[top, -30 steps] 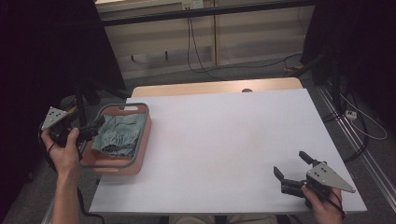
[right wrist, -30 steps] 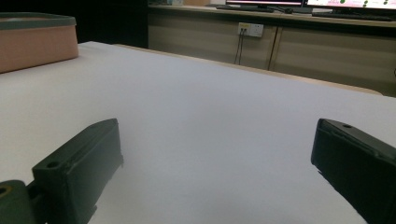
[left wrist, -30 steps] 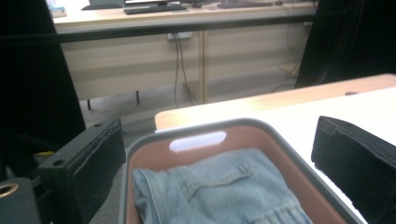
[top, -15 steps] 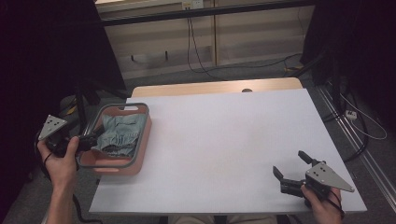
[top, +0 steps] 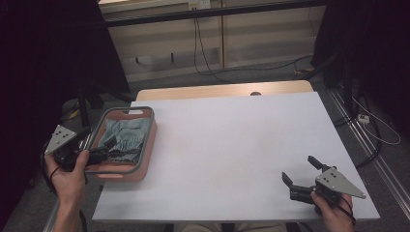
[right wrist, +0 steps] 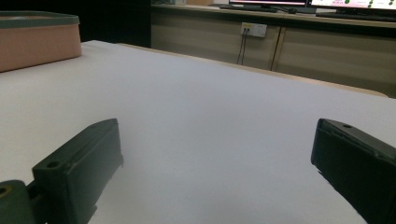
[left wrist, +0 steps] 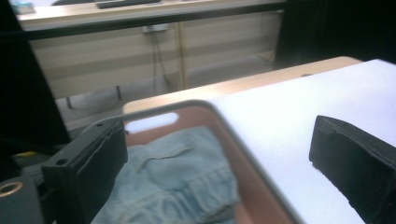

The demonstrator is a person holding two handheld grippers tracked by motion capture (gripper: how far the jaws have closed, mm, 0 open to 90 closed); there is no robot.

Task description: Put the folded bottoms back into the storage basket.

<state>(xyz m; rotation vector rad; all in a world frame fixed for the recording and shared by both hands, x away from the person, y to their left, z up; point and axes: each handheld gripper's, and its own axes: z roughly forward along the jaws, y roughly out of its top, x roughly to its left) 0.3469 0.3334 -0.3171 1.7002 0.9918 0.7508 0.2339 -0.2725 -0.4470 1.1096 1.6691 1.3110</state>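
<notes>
So far the denim garment (top: pixel 124 137) lies bunched inside the pink basin (top: pixel 151 137) at the left edge of the table (top: pixel 232 145), and I judge nothing has been lifted out yet: the folded blue cloth sits wholly within the grey rim, no part draped over it.

I have my left tool (top: pixel 107 146) at the basin's near left side, reaching in over the rim toward the cloth. In the left gripper view its jaws stand spread wide, one over the denim garment (left wrist: pixel 177 182) and the other out over the white table surface, with the basin's right wall (left wrist: pixel 243 168) running between them. They pinch nothing. From the high view I cannot tell whether a jaw tip already touches the fabric; it looks close to it.

My right tool (top: pixel 300 174) rests at the near right corner of the table, well apart from the basin, jaws also spread and empty. Its own view looks across bare white table toward the basin (right wrist: pixel 37 39) far off to the left.

As I read it, the work is at its very start: the reach for the cloth is in hand, the grasp is not yet made, and everything after, lifting the garment out and laying it on the open table, is left to do.
</notes>
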